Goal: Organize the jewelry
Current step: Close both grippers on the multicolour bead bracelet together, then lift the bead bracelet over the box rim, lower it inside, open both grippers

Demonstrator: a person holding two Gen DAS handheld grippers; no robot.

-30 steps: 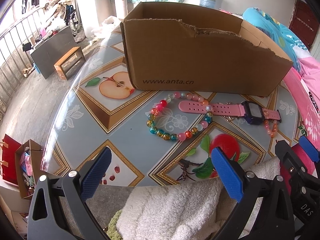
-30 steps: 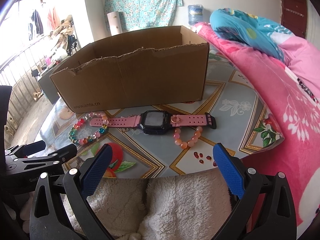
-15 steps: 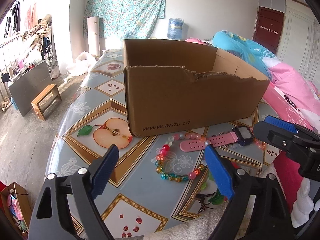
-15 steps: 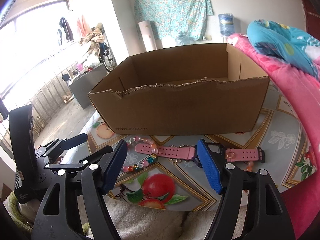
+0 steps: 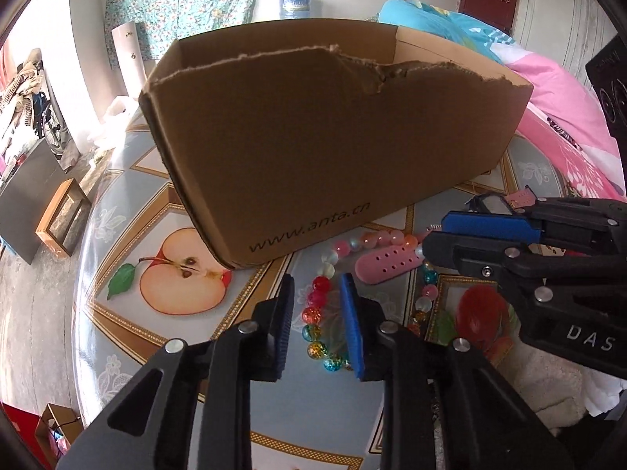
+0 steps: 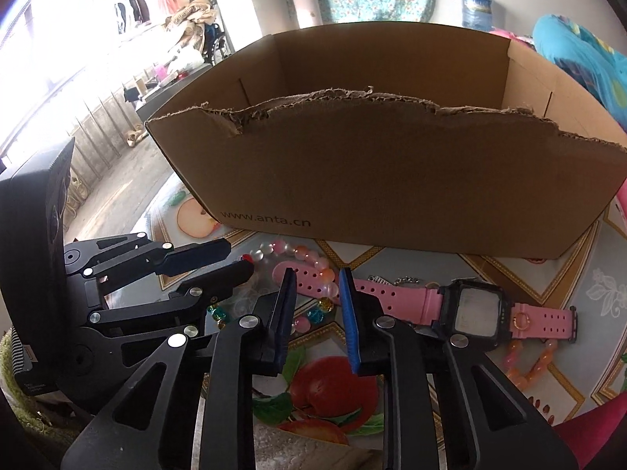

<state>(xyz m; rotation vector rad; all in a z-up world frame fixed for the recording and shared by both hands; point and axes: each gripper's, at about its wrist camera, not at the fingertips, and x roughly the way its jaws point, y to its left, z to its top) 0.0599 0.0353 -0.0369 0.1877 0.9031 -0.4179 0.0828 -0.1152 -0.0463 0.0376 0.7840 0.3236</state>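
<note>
1. The pink watch (image 6: 427,299) lies flat on the table (image 5: 129,231) just before the cardboard box (image 6: 392,180), its long axis parallel to the box's front wall, its free strap end pointing left over the beaded bracelet (image 5: 319,315).
2. The left gripper (image 5: 316,323) has just been closing; its narrowed jaws straddle the bracelet's beads, whether they pinch them I cannot tell.
3. The right gripper (image 6: 316,313), likewise closing, brackets the strap near its tip; contact unclear.
</note>
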